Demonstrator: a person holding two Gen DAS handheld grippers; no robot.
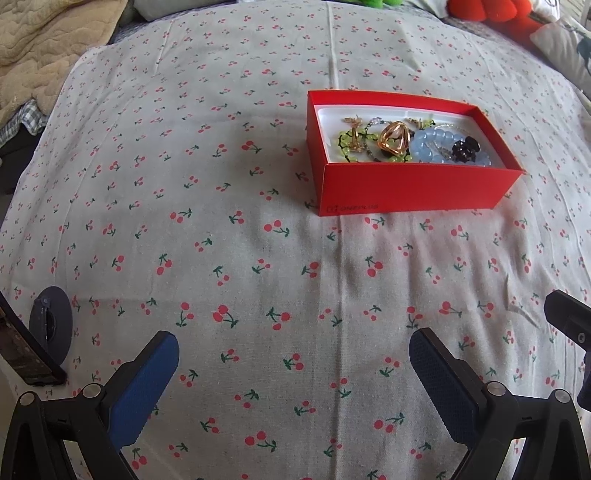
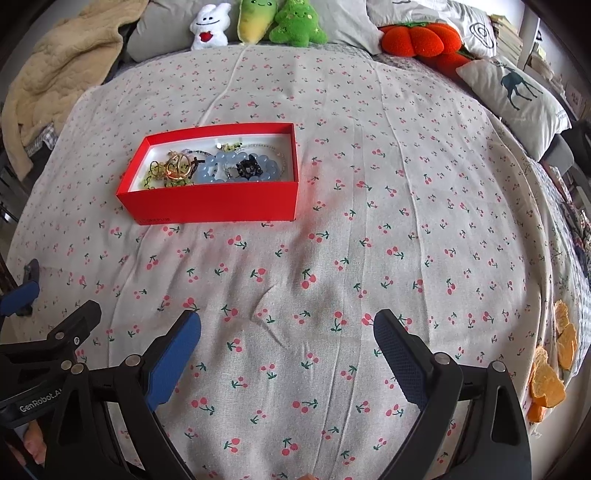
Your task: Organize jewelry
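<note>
Jewelry is sitting piled inside the red box [image 2: 207, 201], which is resting on the cherry-print bedspread [image 2: 332, 258] well ahead of both your tongs.

Near first: you're holding the left tongs [image 1: 293, 354] and right tongs [image 2: 288, 332] spread wide apart w/ nothing between the pads, both hovering over bare cloth. The bedspread is looking soft and creased, so anything set down may be sinking or rolling a bit.

Mid: the box is looking like light, stiff cardboard, so it'll prob. slide if you're pushing on one wall. Take it by a long side wall, or be steadying it w/ one tongs while the other is picking.

Inside: the blue bead bracelet [image 1: 430, 146] is looking smooth and slippery; be pinching across the strand, not a single bead. The gold ring piece [image 1: 395, 142] is rigid, thin and likely easy to bend. The green bead strand [image 1: 345, 142] and dark bead cluster [image 1: 465, 147] are lying tangled together, so lifting one may be dragging others.

Far: plush toys [image 2: 258, 26] and pillows [image 2: 513, 92] are lining the bed's far edge; open room is lying left and right of the box. Orange peels [image 2: 550, 384] are sitting at the right edge.
</note>
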